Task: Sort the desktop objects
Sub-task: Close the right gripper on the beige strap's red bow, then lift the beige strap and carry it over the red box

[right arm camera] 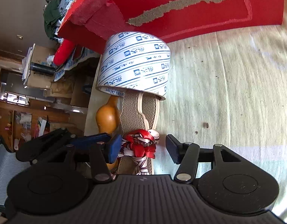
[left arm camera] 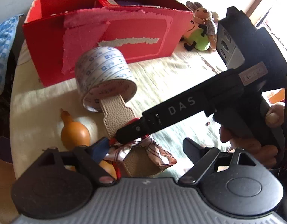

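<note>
Left view: left gripper (left arm camera: 143, 149) spread wide, right one reaching in at the scarf (left arm camera: 124, 149). A tape roll (left arm camera: 104, 74) sits on the strap (left arm camera: 115, 112) by a gourd (left arm camera: 74, 132) — all outside the red box (left arm camera: 106, 37).

Right view: right gripper (right arm camera: 141, 149) spread around the scarf — gripping nothing. Sorting's unfinished.

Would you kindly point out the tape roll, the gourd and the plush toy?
tape roll (right arm camera: 136, 65), right wrist view, printed outer face.
gourd (left arm camera: 75, 133), left wrist view, round belly.
plush toy (left arm camera: 200, 37), left wrist view, green body.
</note>
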